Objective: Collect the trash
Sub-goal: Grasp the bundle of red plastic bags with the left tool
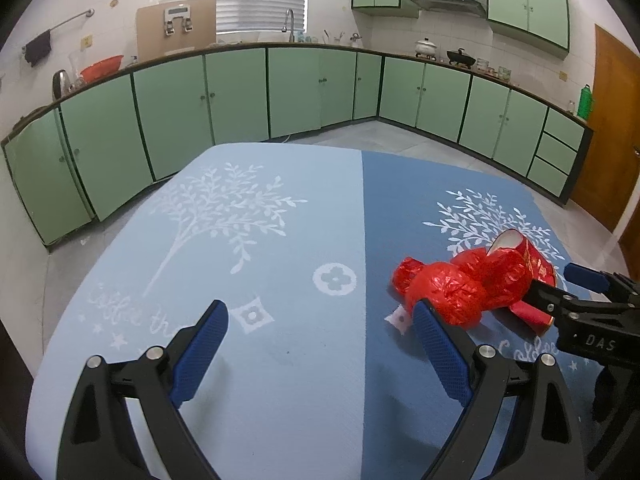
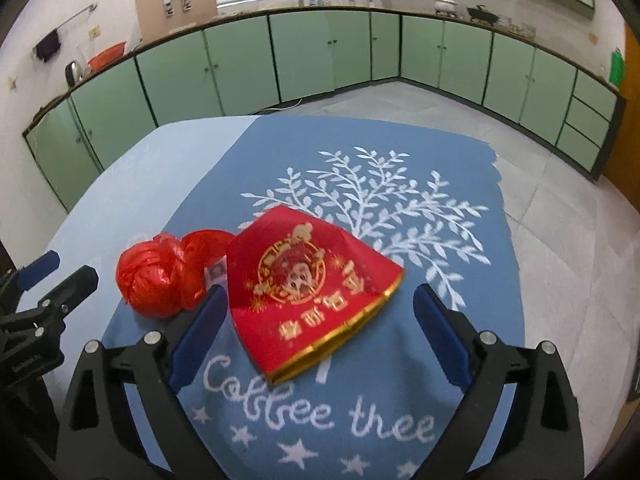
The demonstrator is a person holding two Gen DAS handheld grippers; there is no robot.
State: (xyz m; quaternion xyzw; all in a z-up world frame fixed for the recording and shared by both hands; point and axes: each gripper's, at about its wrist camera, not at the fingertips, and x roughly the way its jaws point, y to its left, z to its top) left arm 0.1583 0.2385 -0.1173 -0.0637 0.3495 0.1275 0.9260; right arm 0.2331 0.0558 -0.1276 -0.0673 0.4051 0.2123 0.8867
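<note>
So here's the setup: a flattened red paper cup with gold trim lies on its side on the blue patterned cloth of the counter, on the darker half, and right beside it, touching as far as I can tell, sits a scrunched-up red plastic bag. The right gripper stands wide, straddling the cup with a pad on each side and nothing pinched; the near pad looks just beside the cup's edge, the other one well clear. The left gripper is wide too and holds nothing, hovering over bare cloth next to the bag. The cup's long axis runs from its gold-rimmed mouth, which faces the right gripper, up to the narrower base pointing away toward the far cabinets (in the left wrist view you can see into one open end, white inside). If the step is grabbing that cup, I'd say centre the gripper across the squashed width first, since it's off to one side now, then come down low so the pads catch the walls, not just skim the flat top. It's crushed paper, so a gentle close should do. Watch the bag, it could easily get dragged along.
</note>
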